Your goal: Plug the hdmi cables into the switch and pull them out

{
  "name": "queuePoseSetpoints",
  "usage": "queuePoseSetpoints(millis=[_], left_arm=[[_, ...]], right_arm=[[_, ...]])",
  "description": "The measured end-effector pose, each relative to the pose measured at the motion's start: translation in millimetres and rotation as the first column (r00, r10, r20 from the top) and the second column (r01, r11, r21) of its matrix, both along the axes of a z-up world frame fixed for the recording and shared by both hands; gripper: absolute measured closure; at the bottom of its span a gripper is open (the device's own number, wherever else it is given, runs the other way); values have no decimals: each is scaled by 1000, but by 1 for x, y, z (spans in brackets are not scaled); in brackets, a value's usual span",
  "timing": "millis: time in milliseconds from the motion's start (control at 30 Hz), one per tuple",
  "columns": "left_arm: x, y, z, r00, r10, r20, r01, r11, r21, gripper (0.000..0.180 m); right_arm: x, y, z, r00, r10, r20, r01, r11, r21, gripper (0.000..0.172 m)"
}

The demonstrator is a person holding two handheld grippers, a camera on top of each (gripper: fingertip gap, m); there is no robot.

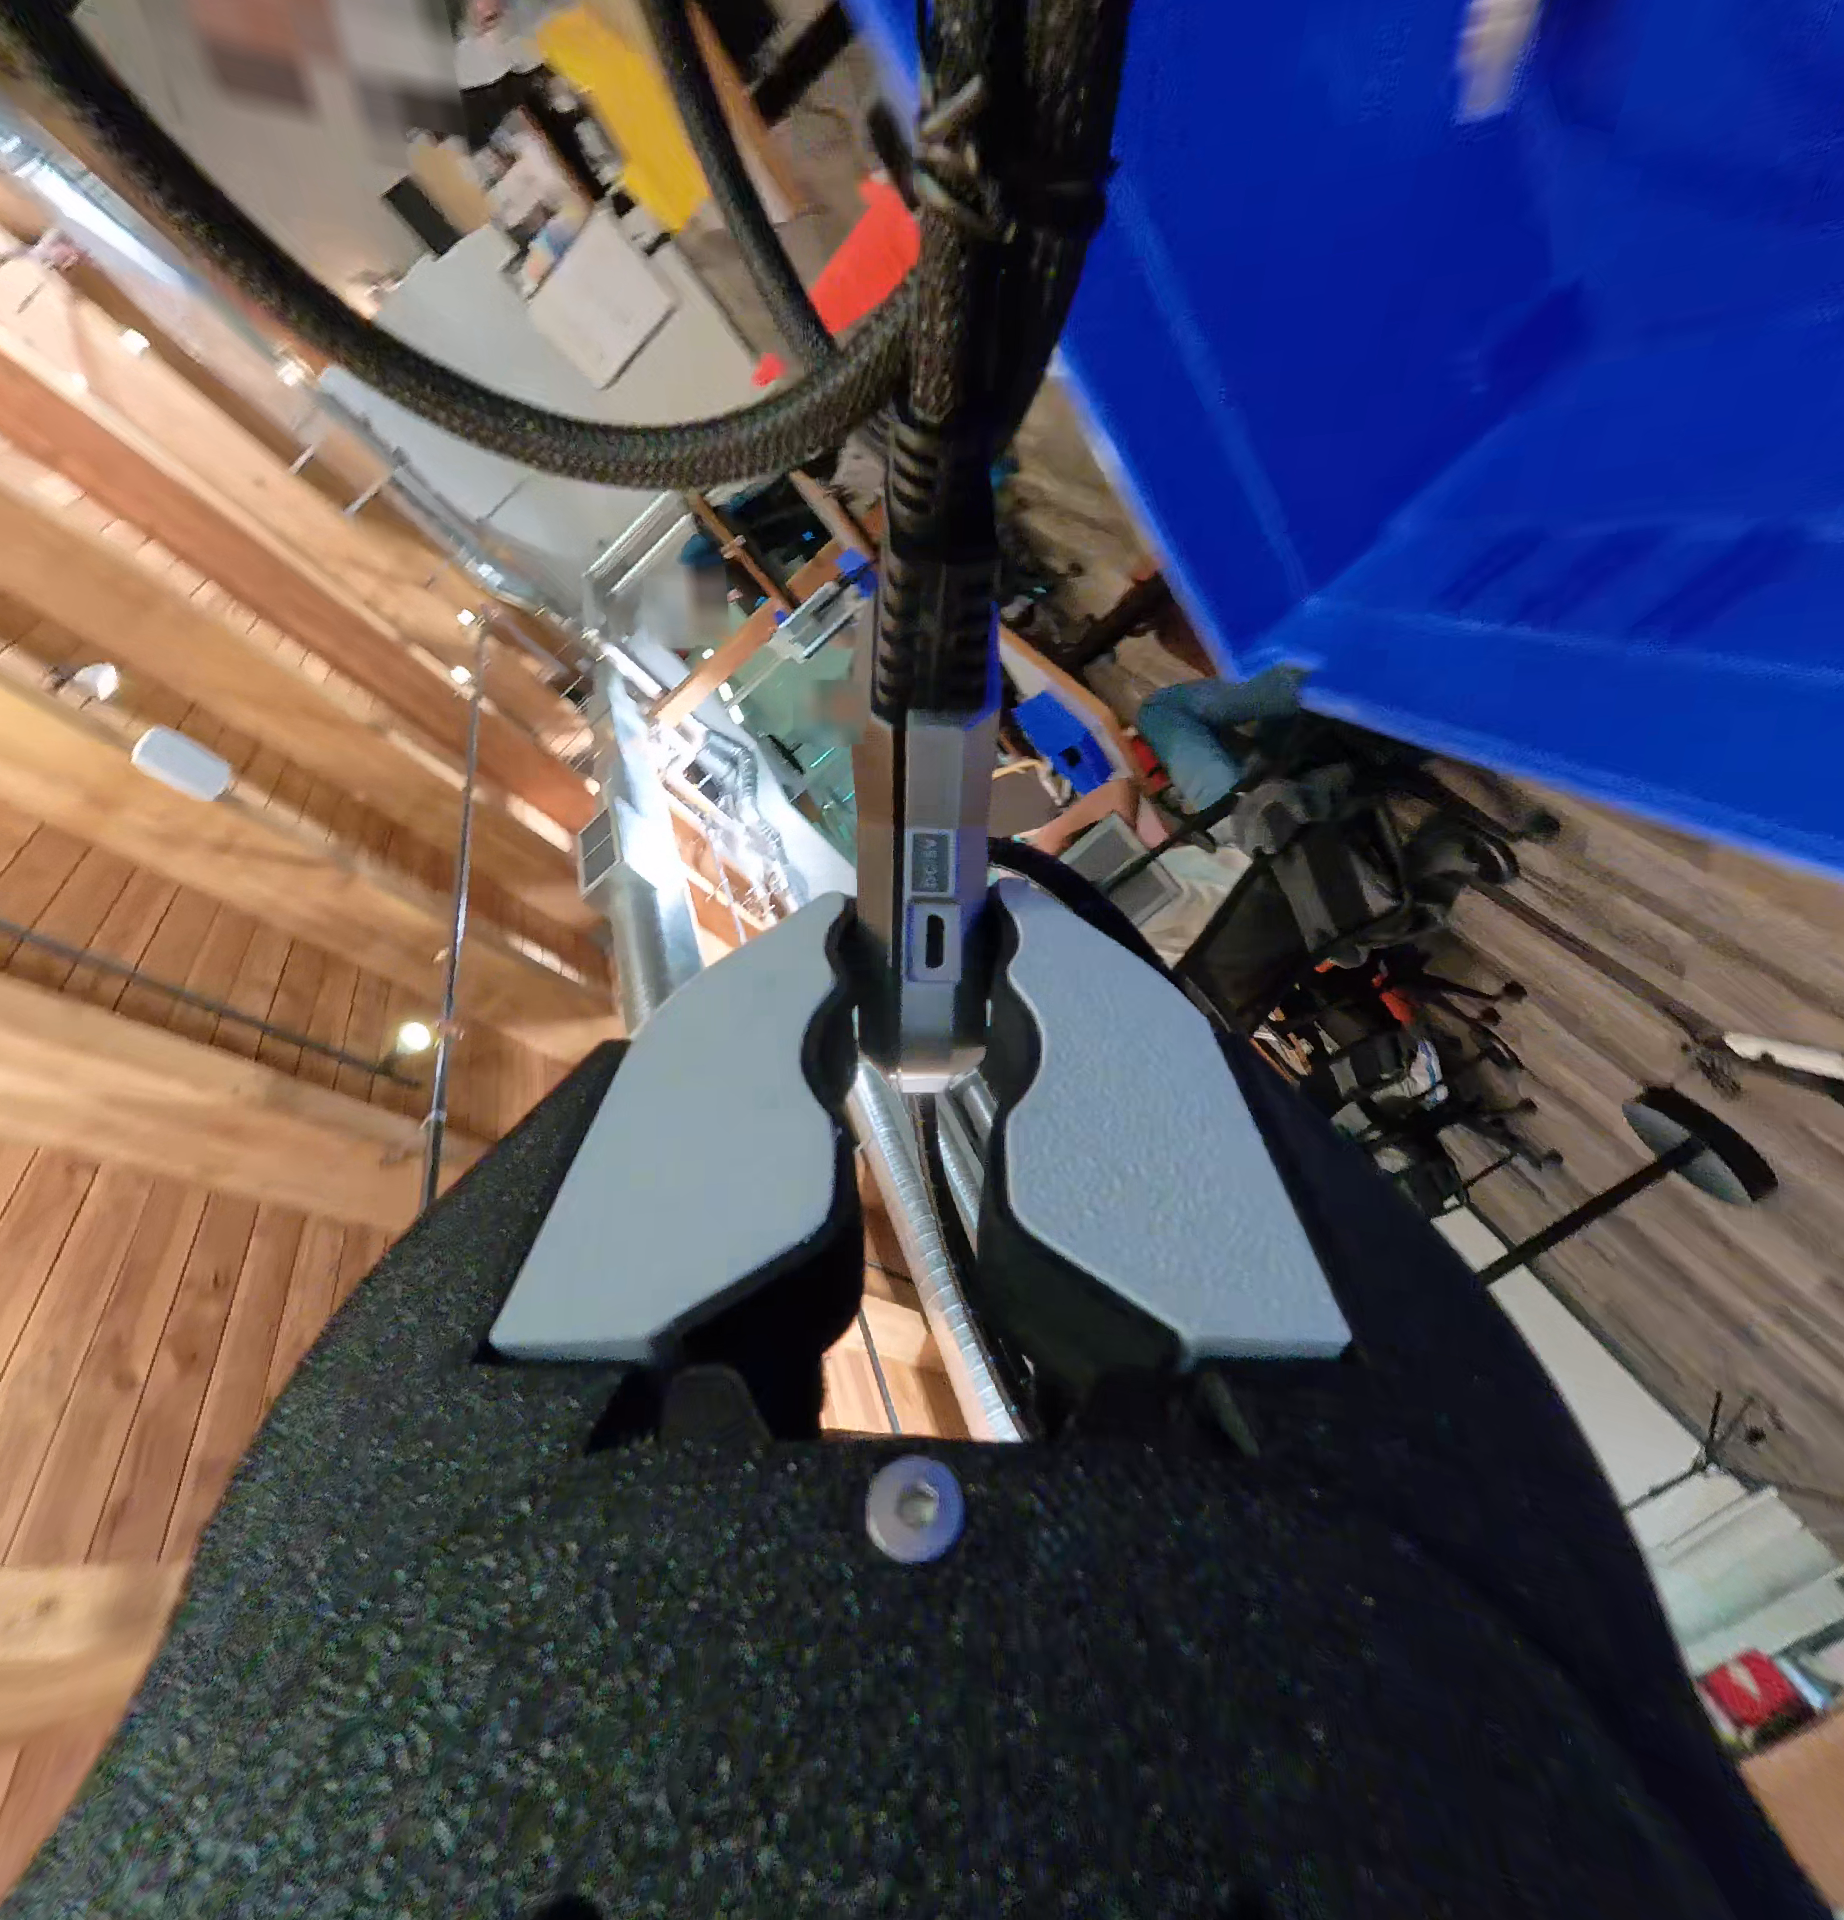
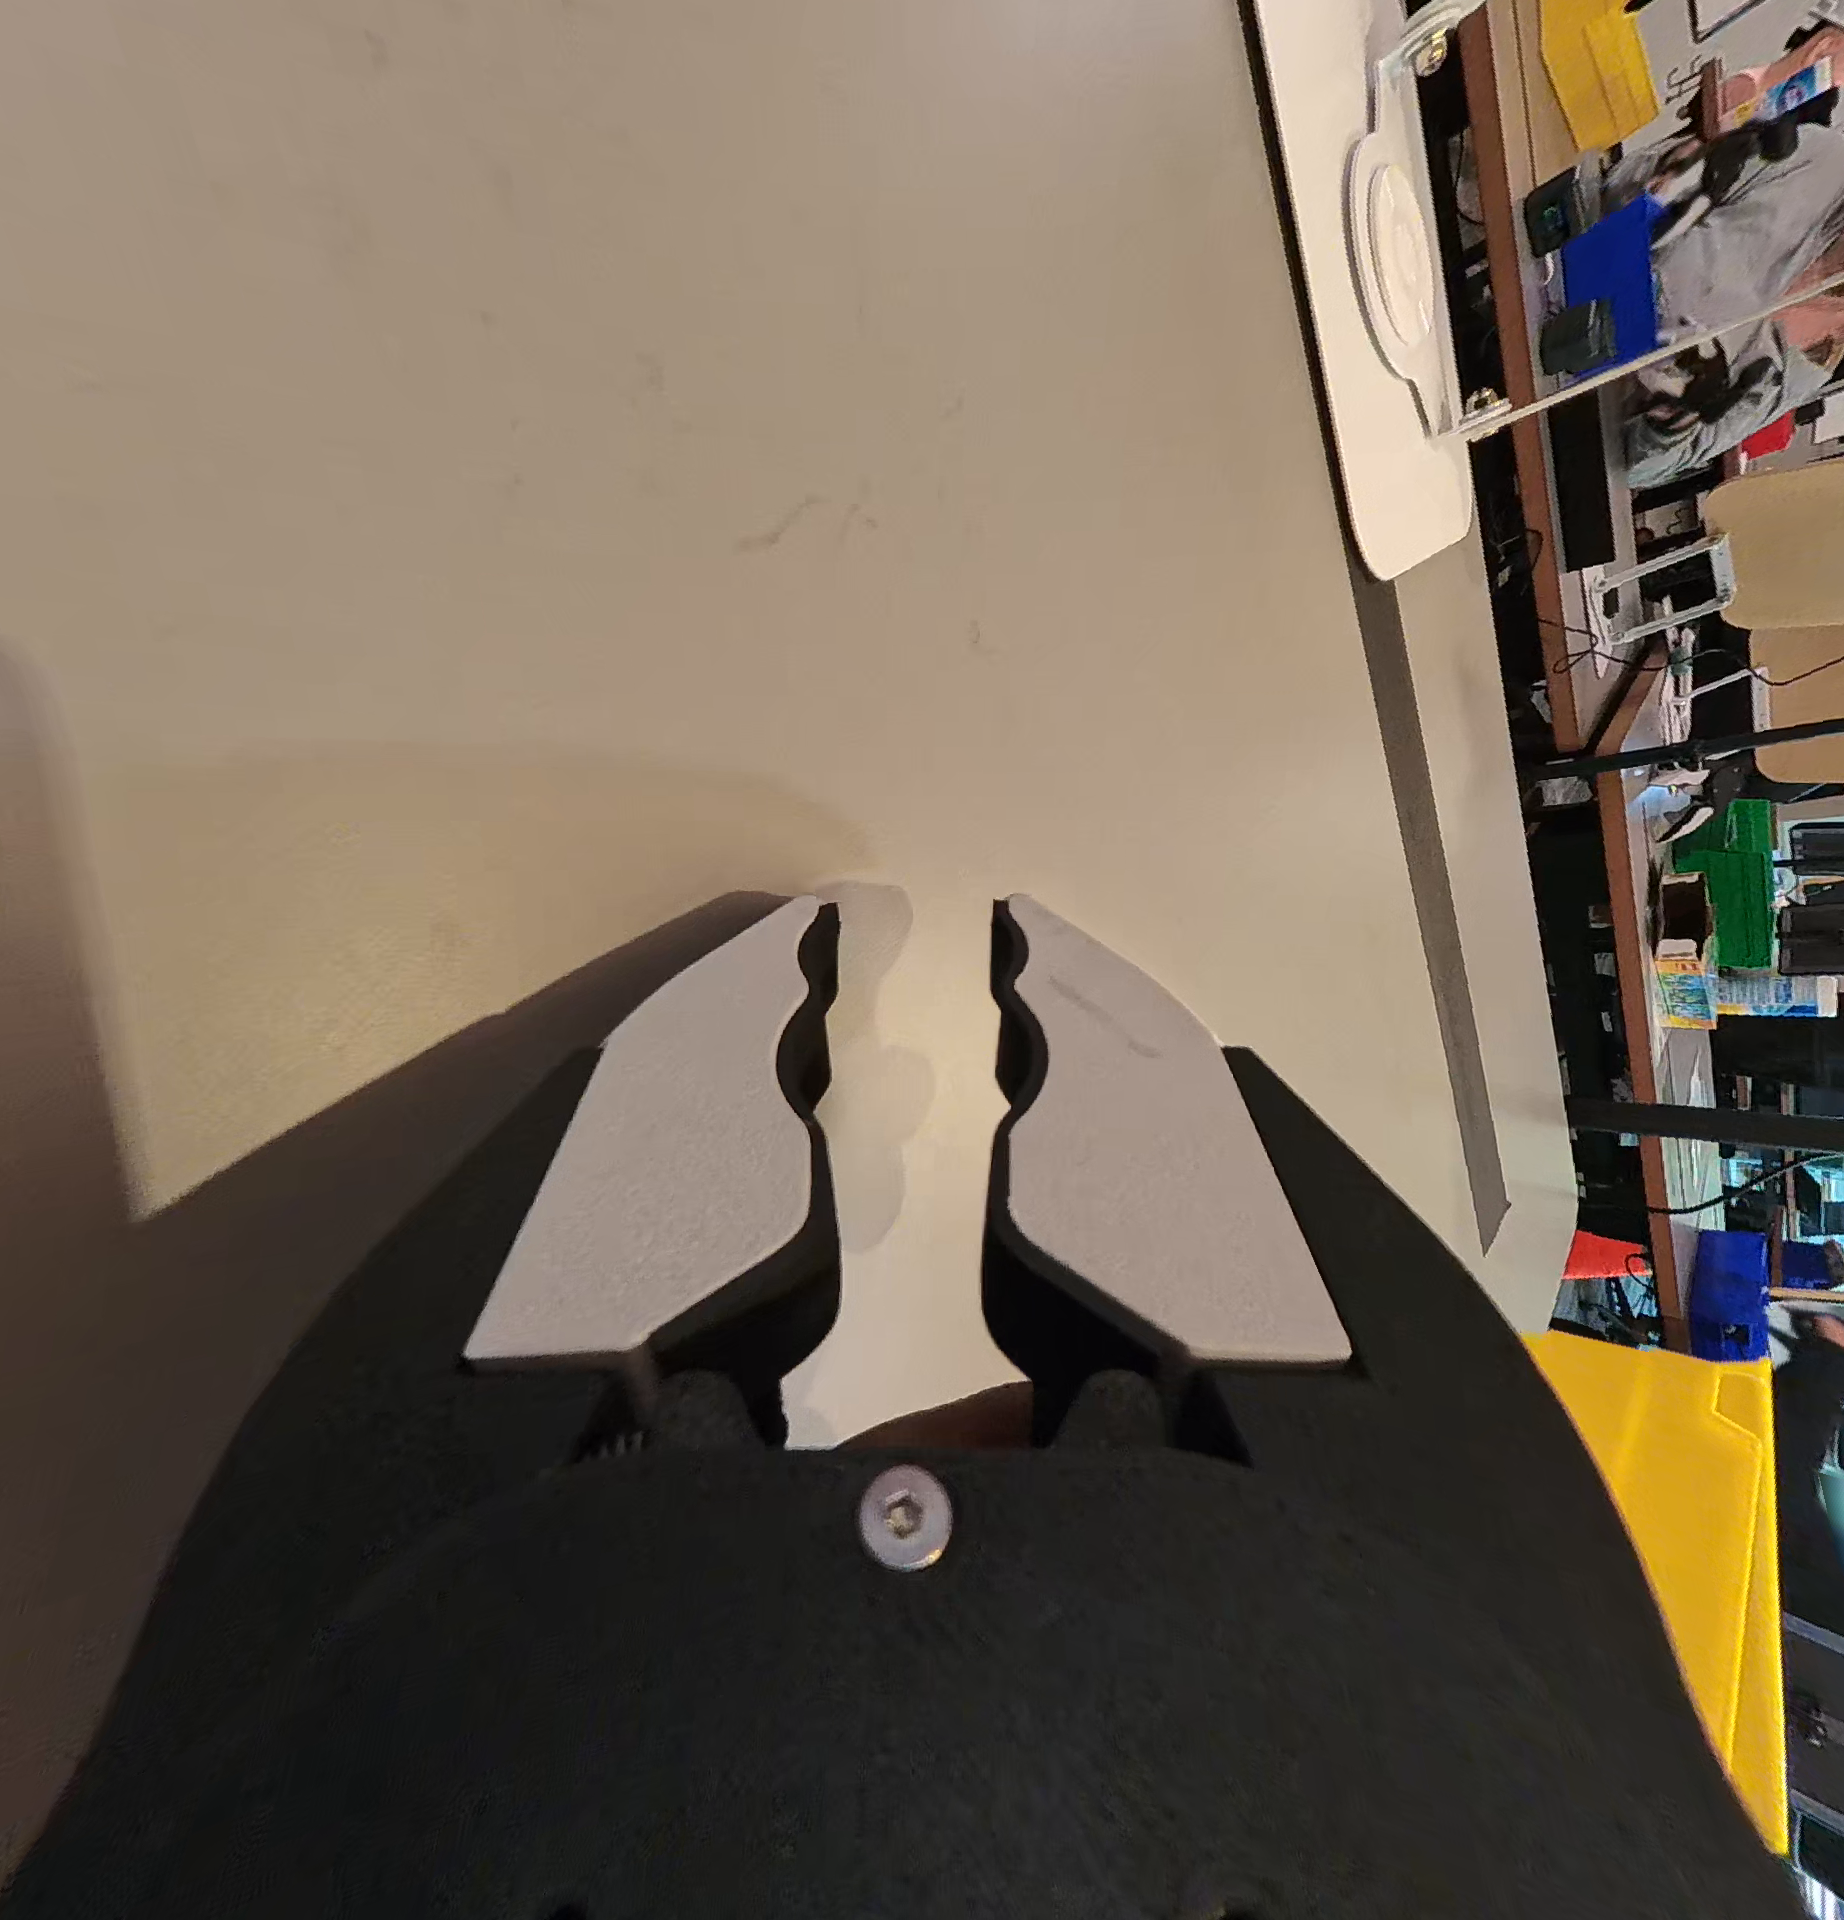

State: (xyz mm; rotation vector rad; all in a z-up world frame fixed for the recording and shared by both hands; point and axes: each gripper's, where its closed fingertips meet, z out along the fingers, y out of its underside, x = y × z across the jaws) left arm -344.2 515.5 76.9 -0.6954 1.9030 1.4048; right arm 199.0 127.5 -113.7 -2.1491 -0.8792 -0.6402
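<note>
— Left wrist view: what sits between the fingers?
— A slim grey metal device (image 1: pixel 933 914) with a braided black cable (image 1: pixel 585 436), clamped by the left gripper (image 1: pixel 923 935) near a blue bin (image 1: pixel 1520 416).
— And the right gripper (image 2: pixel 913 914)?
— Jaws parted, bare, over a cream tabletop (image 2: pixel 689 416).

Matt metal hub (image 1: pixel 923 883) — braided cable (image 1: pixel 585 436)

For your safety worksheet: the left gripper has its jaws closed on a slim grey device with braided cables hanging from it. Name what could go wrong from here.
1. The left gripper pinches only the lower end of the grey device; the weight of the black braided cable might lever it out.
2. The cable loop could snag on the blue bin close beside it.
3. The right gripper, open over the cream table, gives no support.
</note>
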Motion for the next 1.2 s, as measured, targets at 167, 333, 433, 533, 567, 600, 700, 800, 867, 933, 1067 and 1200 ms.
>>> queuePoseSetpoints(millis=[167, 333, 433, 533, 567, 600, 700, 800, 867, 933, 1067, 1200], left_arm=[[34, -31, 76, 983, -62, 175, 42, 992, 116, 159], [82, -67, 138, 948, -168, 272, 113, 972, 208, 159], [111, -86, 164, 931, -223, 288, 151, 956, 251, 159], [140, -103, 180, 903, -273, 332, 189, 946, 262, 160], [151, -110, 182, 888, -291, 356, 208, 944, 255, 160], [163, -116, 181, 873, -310, 376, 229, 942, 244, 159], [202, -138, 164, 827, -368, 424, 311, 929, 200, 159], [243, -163, 135, 785, -425, 451, 398, 904, 159, 159], [270, -179, 110, 753, -458, 473, 457, 881, 125, 159], [295, -195, 81, 717, -489, 497, 522, 849, 81, 159], [341, -226, 18, 648, -526, 551, 643, 765, -26, 159], [376, -251, -46, 600, -500, 625, 722, 675, -152, 160]], right_arm=[[3, -5, 5, 1000, -8, -13, 8, 1000, 25, 143], [6, -11, 10, 999, -13, -33, 15, 998, 56, 143], [8, -14, 12, 999, -17, -37, 20, 997, 75, 143], [12, -18, 13, 998, -28, -48, 32, 995, 90, 143], [13, -19, 14, 998, -31, -52, 36, 995, 96, 143], [14, -20, 14, 998, -34, -56, 40, 994, 101, 143], [17, -21, 18, 997, -40, -67, 48, 991, 122, 143], [19, -22, 22, 997, -39, -74, 50, 988, 146, 144], [20, -22, 25, 996, -36, -77, 48, 986, 161, 143], [19, -22, 26, 997, -27, -78, 40, 984, 175, 144], [19, -21, 30, 999, -9, -51, 19, 977, 210, 143], [20, -20, 33, 999, -1, -49, 12, 972, 237, 142]])
